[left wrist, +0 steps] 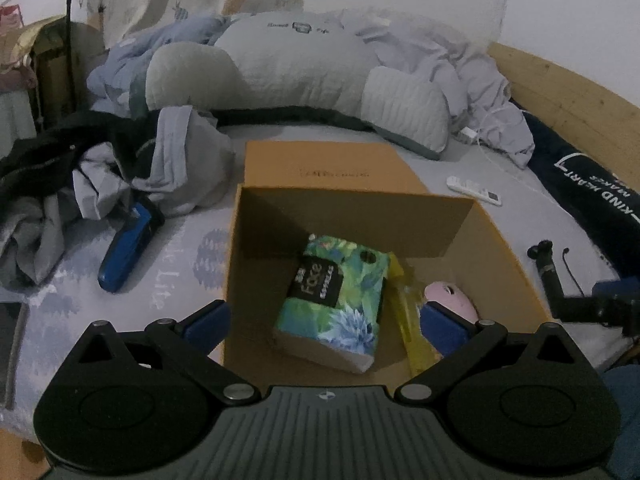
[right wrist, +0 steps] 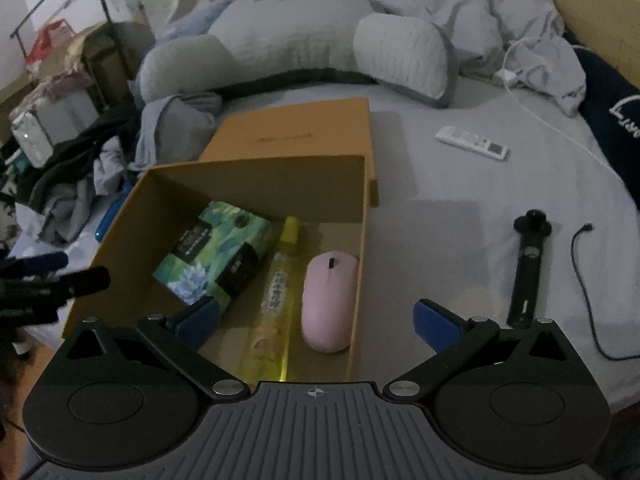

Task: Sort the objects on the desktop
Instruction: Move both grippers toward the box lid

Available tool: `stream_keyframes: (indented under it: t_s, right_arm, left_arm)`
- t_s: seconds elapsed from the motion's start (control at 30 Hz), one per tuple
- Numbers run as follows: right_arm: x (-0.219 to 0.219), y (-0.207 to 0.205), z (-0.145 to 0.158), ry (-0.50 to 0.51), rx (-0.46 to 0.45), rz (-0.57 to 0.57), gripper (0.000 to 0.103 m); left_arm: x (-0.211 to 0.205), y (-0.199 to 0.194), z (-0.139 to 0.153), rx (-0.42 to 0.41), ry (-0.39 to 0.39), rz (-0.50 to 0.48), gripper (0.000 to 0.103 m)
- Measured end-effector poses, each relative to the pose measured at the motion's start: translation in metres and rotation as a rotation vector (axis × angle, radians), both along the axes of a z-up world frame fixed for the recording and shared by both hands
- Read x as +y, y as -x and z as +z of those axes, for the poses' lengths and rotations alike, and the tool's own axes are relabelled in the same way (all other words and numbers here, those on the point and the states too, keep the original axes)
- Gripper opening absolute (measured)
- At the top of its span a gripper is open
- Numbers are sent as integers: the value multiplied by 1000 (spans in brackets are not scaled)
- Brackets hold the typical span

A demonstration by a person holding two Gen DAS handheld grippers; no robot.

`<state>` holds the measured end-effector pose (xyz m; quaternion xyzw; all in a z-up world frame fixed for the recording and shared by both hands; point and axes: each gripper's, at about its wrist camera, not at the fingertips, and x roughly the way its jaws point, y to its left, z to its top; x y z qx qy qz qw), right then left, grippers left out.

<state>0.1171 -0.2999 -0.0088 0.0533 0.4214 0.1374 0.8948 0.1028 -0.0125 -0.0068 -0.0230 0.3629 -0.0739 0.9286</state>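
Rumpled bed [right wrist: 440, 208] holds the box [right wrist: 360, 240]; both grippers [left wrist: 324, 320] [right wrist: 316, 320] gape empty—approach the black handle [right wrist: 528, 272] lengthwise, fingers straddling it.

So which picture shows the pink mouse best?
The right wrist view: the mouse lies whole in the box, beside the yellow tube. In the left wrist view only part of the mouse shows, behind a blue tong finger.
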Motion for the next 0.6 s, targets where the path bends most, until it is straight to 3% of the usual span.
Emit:
stream_keyframes:
  t_s: [0.23,0.6]
  right_arm:
    - [-2,-7,28,-48,-27,15,103]
    - [5,-40,127,-129,-178,79,103]
  left_arm:
    - [4,-9,31,-41,18,-17,103]
    - [11,-40,96,-122,59,-49,103]
